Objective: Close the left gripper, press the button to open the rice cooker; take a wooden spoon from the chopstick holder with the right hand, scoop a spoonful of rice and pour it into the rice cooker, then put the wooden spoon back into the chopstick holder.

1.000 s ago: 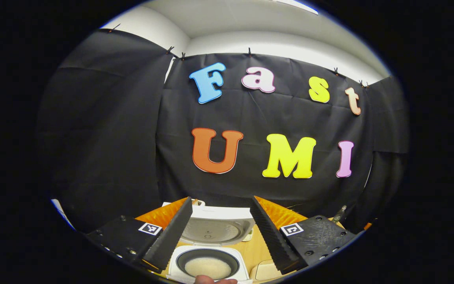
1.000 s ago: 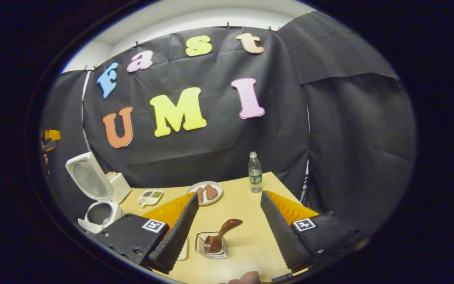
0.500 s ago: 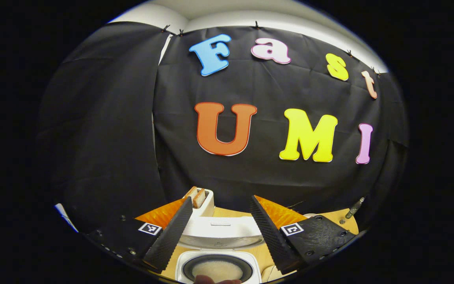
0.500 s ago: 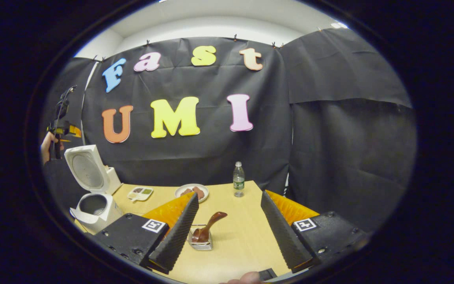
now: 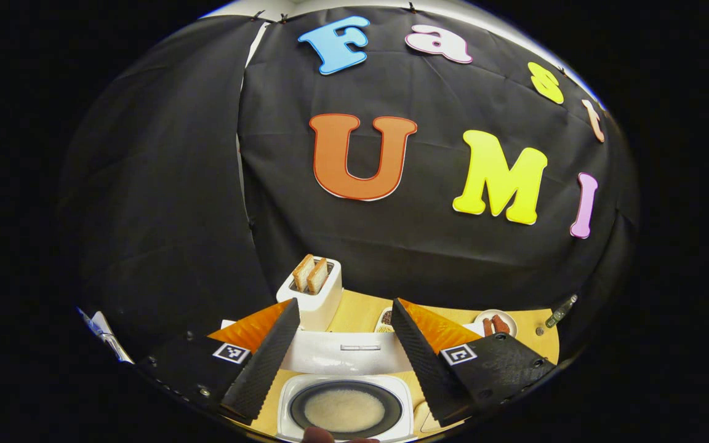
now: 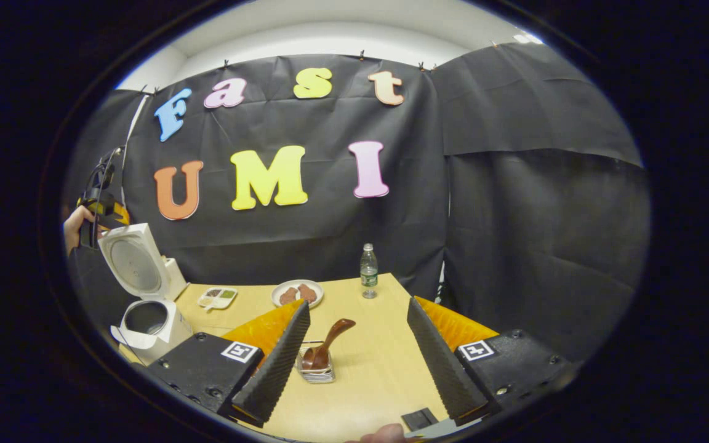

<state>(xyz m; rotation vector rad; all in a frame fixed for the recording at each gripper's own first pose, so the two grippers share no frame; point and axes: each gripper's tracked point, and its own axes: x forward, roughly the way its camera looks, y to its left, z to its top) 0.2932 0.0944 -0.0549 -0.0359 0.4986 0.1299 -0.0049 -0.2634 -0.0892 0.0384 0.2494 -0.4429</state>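
The white rice cooker (image 5: 293,400) stands open right below my left gripper (image 5: 343,303), whose jaws are open and hold nothing. Its pot holds white rice (image 5: 343,409), and the raised lid (image 5: 345,352) faces away between my fingers. In the right gripper view the cooker (image 6: 156,329) sits at the table's left with its lid (image 6: 136,264) up, and a hand holds the left gripper (image 6: 99,206) above it. The wooden spoon (image 6: 328,341) leans in the wire chopstick holder (image 6: 316,371). My right gripper (image 6: 358,303) hovers open just short of it.
Behind the cooker is a white toaster (image 5: 311,295) with two bread slices. On the wooden table (image 6: 367,381) stand a water bottle (image 6: 367,271), a plate of brown food (image 6: 296,293) and a small divided dish (image 6: 218,298). Black cloth walls close off the back and sides.
The left gripper view has tipped downward, bringing the toaster and more of the cooker into sight. The right gripper has drawn back slightly from the holder. Both stay open.
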